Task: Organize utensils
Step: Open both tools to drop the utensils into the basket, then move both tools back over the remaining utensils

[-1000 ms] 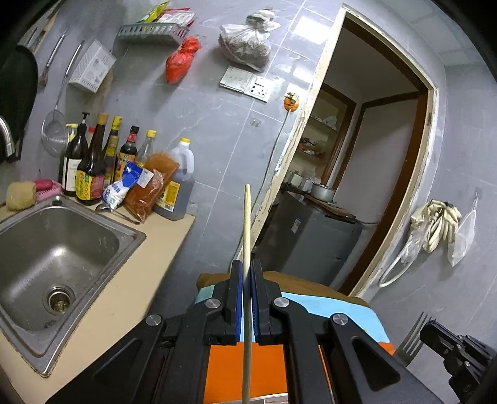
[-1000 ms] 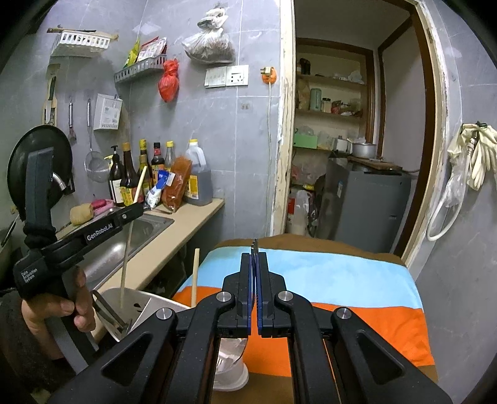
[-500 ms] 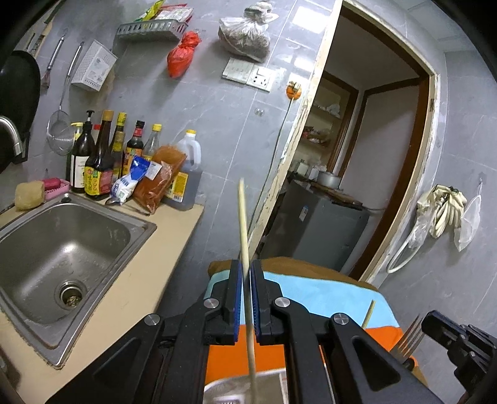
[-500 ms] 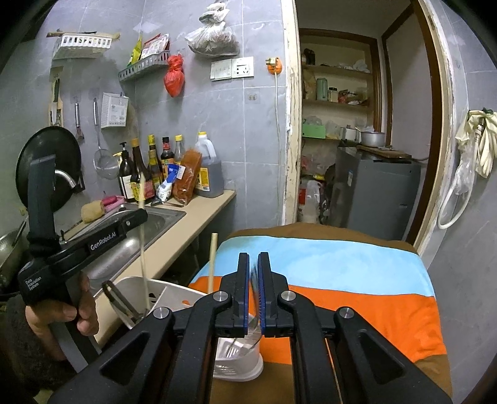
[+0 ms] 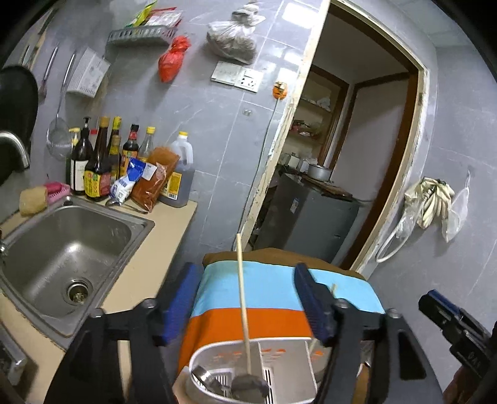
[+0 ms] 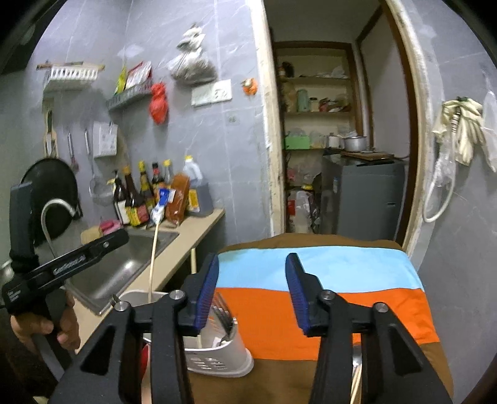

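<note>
Chopstick point(image 5: 243, 298) now free in caddy point(image 5: 223, 357)

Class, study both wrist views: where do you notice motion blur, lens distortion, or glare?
Left wrist view: door frame bows from fisheye, left gripper fingers smeared, light glares on wall tiles. Right wrist view: whole scene softly blurred, hanging bags ghosted.

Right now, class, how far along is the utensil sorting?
Done: a long pale wooden chopstick and metal fork stand in the white slotted plastic holder. In hand: nothing; the left tool and right tool are opening. Left: none visible.
</note>
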{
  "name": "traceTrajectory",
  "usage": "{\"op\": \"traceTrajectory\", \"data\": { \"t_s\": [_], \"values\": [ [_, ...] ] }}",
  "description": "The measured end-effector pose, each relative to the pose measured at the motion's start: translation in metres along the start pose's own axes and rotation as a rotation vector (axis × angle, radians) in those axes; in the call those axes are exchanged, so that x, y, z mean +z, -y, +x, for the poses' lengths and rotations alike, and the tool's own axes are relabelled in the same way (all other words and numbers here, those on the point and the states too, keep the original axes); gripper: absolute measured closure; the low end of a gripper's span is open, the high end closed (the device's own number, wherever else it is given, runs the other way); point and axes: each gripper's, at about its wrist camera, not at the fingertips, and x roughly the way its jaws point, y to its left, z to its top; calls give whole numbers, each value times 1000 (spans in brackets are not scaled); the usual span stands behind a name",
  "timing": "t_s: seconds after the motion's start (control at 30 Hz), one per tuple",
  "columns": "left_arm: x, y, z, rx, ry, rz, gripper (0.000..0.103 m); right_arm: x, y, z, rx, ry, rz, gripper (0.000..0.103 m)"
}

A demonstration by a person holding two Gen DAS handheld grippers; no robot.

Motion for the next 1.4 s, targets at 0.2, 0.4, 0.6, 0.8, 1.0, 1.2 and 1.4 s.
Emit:
{"op": "traceTrajectory", "data": {
  "t_s": [0.2,0.4,0.6,0.8,1.0,1.2,1.4],
  "values": [
    [-1,21,-22,5,3,36,18,3,24,-25,-56,29,41,43],
    [-8,47,-39,-14,31,92,11,2,48,-52,-114,68,61,29],
    [-22,80,-51,-39,38,155,4,-6,71,-76,-153,88,72,16],
    [-37,112,-57,-81,63,205,4,-12,95,-99,-199,118,64,15],
    [-49,139,-52,-104,48,239,4,-19,120,-108,-239,94,83,15],
    [-60,163,-43,-132,11,262,4,-34,148,-105,-272,21,103,15],
    [-80,181,-24,-155,-70,281,4,-56,176,-91,-284,-79,117,15]
  ]
}}
